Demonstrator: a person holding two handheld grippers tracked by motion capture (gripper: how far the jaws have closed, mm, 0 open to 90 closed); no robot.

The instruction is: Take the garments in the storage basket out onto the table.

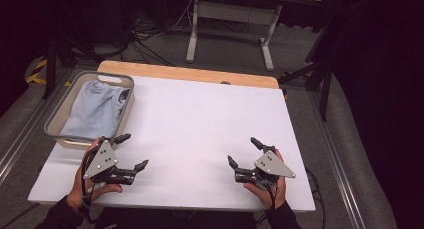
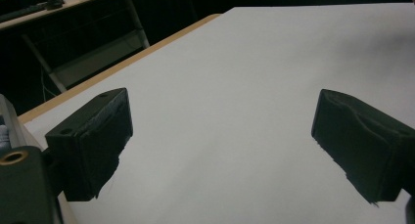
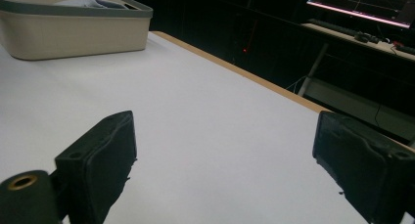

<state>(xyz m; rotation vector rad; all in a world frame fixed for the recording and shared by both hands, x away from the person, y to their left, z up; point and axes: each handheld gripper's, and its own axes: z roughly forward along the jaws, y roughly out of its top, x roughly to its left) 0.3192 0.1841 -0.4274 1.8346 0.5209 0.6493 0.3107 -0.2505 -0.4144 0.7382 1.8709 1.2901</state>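
We look down on a white table [image 1: 200,124] with a wooden strip along its far edge. At its far left corner stands a grey-rimmed beige basket [image 1: 55,116], and inside it lies a folded light blue garment [image 1: 97,109]. This is the thing nearest to the grippers, and nothing is touching it.

The left gripper [image 1: 132,151] rests low over the near left part of the table, just beside the near wall of the basket. Its jaws stand wide apart and hold nothing — in the left gripper view we see only bare white surface between the two black pads [image 2: 95,141]. The person's left hand [image 1: 82,181] is wrapped around the handle from below.

The right gripper [image 1: 242,151] is at the near right part of the table, well apart from the basket, and it points toward the left and far side. Its jaws are also spread as wide as they go, with nothing between them. In the right gripper view the basket [image 3: 73,31] shows far off at the upper left, with a bit of the garment [image 3: 93,3] over its rim. The right hand [image 1: 265,189] holds this gripper from behind.
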